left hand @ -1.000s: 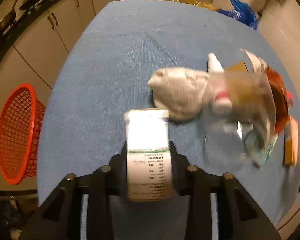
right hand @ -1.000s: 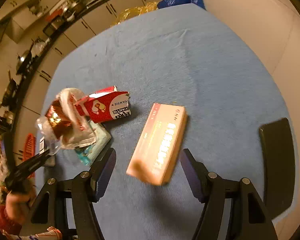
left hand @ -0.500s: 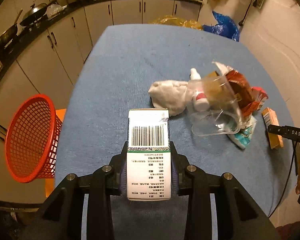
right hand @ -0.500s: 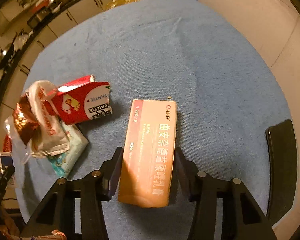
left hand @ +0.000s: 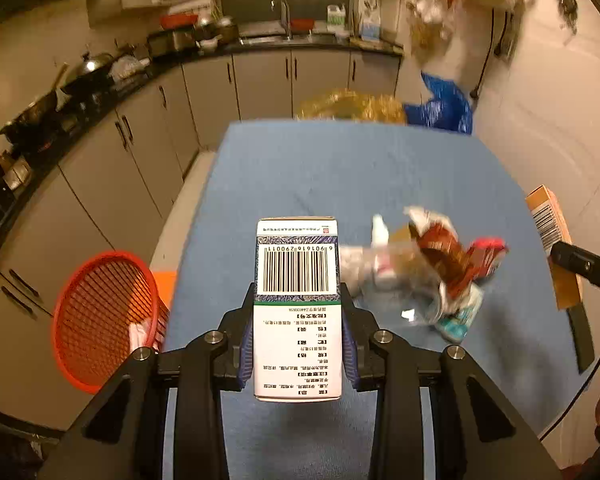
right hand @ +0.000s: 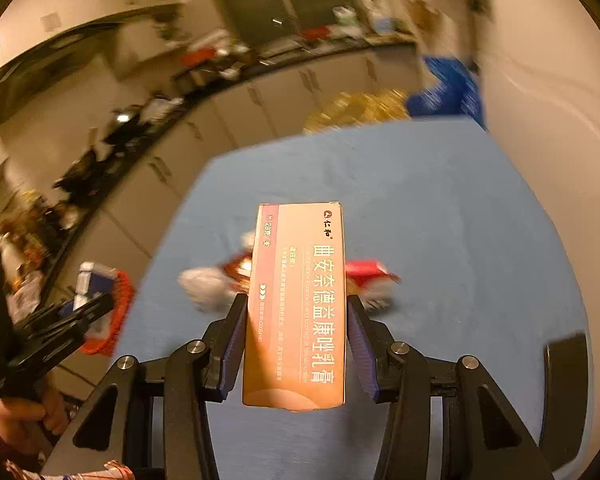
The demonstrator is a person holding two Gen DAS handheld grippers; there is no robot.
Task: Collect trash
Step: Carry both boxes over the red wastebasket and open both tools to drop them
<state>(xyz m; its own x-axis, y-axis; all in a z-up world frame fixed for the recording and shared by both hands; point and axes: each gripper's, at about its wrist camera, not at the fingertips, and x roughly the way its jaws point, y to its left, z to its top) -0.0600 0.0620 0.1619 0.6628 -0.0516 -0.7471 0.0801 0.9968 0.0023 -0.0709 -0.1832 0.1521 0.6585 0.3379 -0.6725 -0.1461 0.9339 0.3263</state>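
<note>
Both tongs loaded, both clear of the bench (left hand: 340,168). Left tongs (left hand: 298,344) clenched on a white medicine box (left hand: 298,308), pads pressing its two long sides; the box's long axis runs straight out along the fingers toward 12 o'clock, barcode end leading. Right tongs (right hand: 296,344) grip an orange cream box (right hand: 300,304) the same way, long axis toward 12 o'clock; these jaws have just been closing, and the box now sits between the pads, apparently pinched on both sides. Target for both, as I read the task: the red mesh basket (left hand: 104,320), standing off the bench's left edge, lower than the bench top. In the left wrist view it lies at about 9 o'clock from the left tongs, near; in the right wrist view it sits at about 9 o'clock too, but well apart, with the left tongs in between. So the left hand is the nearer one and should probably drop first. Remaining trash pile (left hand: 424,272) (wrappers, crumpled tissue, small bottle) rests on the blue cloth at about 2 o'clock from the left tongs. Right view blurred; details of the pile unreadable there.
</note>
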